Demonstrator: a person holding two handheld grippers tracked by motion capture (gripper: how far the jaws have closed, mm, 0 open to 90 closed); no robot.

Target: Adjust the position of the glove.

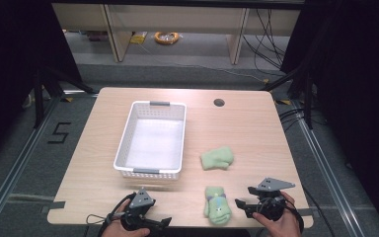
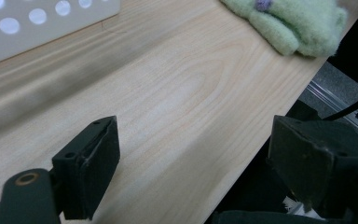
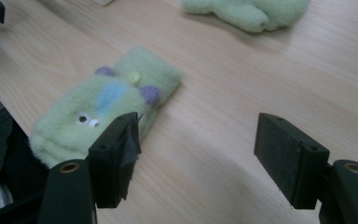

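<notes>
Two pale green mittens lie on the wooden table (image 1: 256, 123). The plain mitten (image 1: 217, 159) (image 3: 247, 11) rests right of the white basket (image 1: 150, 138). The mitten with googly eyes and purple ears (image 1: 217, 205) (image 3: 107, 107) (image 2: 298, 23) lies near the front edge. My right gripper (image 1: 244, 198) (image 3: 196, 154) is open just to the right of this mitten, its jaws pointing toward it with only bare wood between them. My left gripper (image 1: 164, 223) (image 2: 196, 158) is open at the front edge, left of the same mitten, holding nothing.
The perforated basket wall (image 2: 28, 23) is close ahead of my left gripper. A round cable hole (image 1: 219, 102) sits in the far right part of the table. Beyond the table are wooden shelving legs, floor cables and a yellow coil (image 1: 167, 37).
</notes>
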